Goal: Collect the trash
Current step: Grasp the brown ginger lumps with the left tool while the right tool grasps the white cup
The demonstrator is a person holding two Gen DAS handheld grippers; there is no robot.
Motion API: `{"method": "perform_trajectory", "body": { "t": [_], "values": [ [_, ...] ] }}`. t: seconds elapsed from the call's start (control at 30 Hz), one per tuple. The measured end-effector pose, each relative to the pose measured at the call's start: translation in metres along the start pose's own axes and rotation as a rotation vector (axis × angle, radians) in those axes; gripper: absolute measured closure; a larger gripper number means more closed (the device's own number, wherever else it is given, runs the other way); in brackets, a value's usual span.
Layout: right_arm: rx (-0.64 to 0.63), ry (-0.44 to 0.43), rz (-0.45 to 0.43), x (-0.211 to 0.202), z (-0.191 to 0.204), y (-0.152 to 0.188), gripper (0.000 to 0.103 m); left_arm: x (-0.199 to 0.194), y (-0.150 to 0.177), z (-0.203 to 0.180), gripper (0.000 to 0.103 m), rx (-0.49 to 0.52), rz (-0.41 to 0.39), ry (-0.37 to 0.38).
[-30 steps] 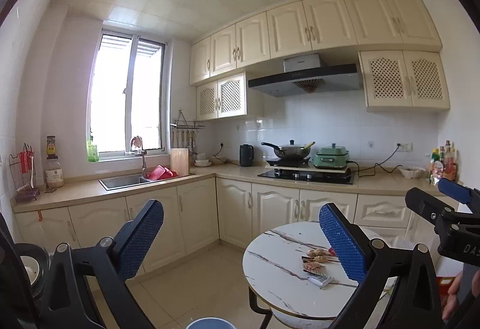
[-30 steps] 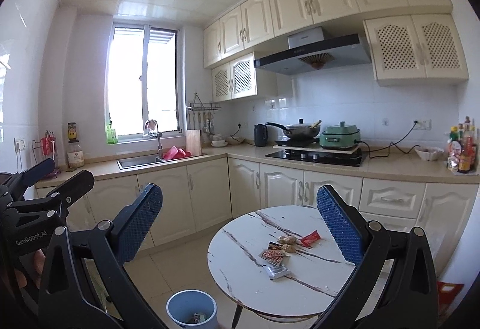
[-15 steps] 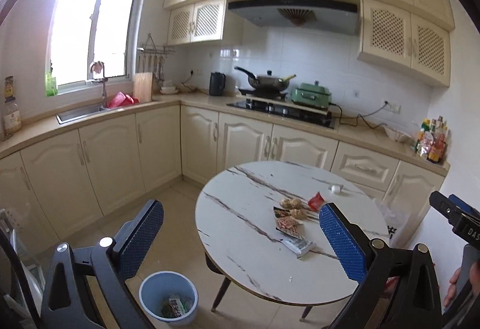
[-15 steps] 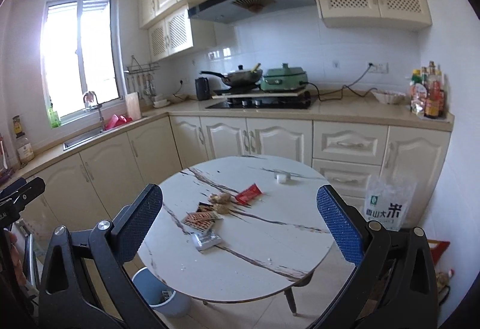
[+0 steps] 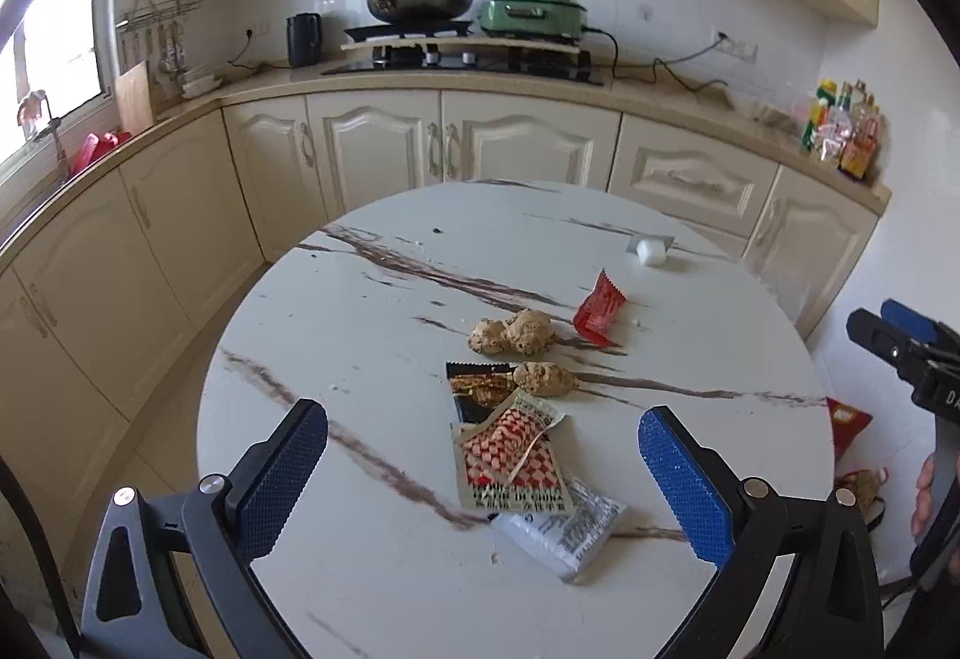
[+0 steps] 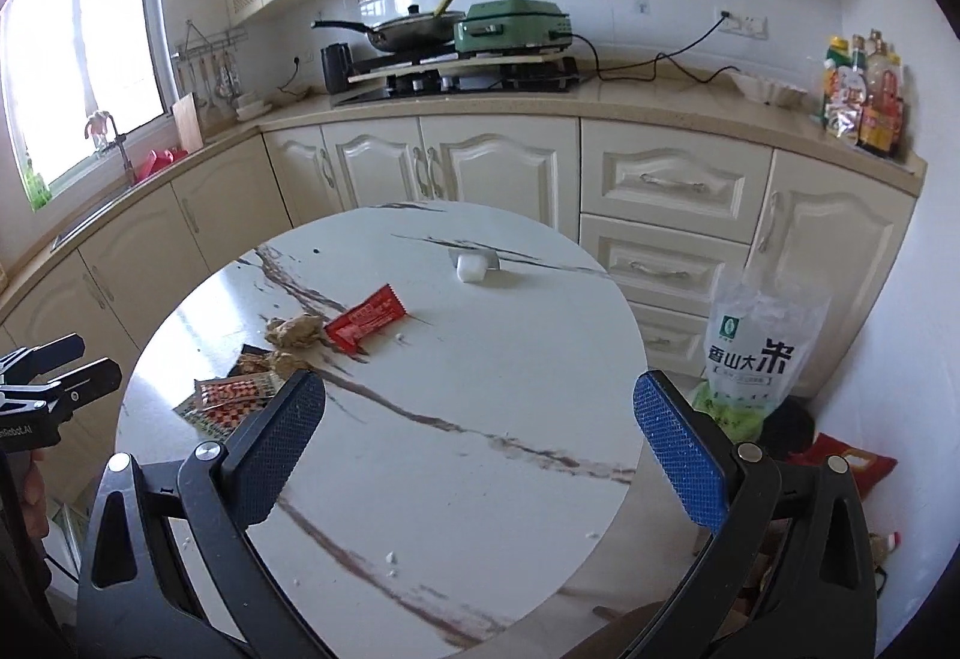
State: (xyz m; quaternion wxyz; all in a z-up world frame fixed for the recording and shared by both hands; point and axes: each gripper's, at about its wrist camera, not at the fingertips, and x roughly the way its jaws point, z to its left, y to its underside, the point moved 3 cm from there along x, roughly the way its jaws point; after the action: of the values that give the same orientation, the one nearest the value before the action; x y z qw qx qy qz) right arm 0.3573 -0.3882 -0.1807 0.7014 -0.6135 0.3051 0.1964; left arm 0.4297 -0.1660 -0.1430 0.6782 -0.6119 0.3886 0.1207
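Both grippers have dropped toward the table (image 5: pixel 336 311); left gripper (image 5: pixel 483 473) and right gripper (image 6: pixel 480 434) jaws wide apart, wrappers (image 5: pixel 510 449) frame-center.

table (image 5: pixel 372 335): showing white marble with brown veins
wrapper (image 5: pixel 599 306): showing plain red
checked packet (image 5: pixel 513 458): showing red-and-white checks
crumpled lumps (image 5: pixel 513 332): looking tan-brown
sachet (image 5: pixel 558 530): showing white with dark print
gripper pads (image 5: pixel 684 482): showing blue, dimpled
cooker (image 6: pixel 510 26): showing pale green
cabinets (image 6: pixel 492 164): showing cream
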Motion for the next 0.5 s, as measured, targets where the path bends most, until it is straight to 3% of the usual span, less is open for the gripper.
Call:
{"method": "perform_trajectory", "body": {
  "t": [0.07, 0.3, 0.4, 0.5],
  "values": [
    [-0.02, -0.006, 0.038, 0.028, -0.003, -0.013, 0.0, 0.032, -0.02, 0.006, 0.001, 0.012, 0.035, 0.035],
    [-0.025, -0.083, 0.192, 0.153, -0.003, -0.046, 0.0, 0.122, -0.067, 0.033, 0.001, 0.028, 0.138, 0.051],
    [-0.006, -0.091, 0.254, 0.198, -0.003, -0.048, 0.0, 0.145, -0.079, 0.048, 0.001, 0.007, 0.157, 0.071],
    [-0.004, -0.088, 0.262, 0.223, -0.003, -0.052, 0.0, 0.162, -0.088, 0.058, 0.001, 0.005, 0.157, 0.067]
  ]
}}
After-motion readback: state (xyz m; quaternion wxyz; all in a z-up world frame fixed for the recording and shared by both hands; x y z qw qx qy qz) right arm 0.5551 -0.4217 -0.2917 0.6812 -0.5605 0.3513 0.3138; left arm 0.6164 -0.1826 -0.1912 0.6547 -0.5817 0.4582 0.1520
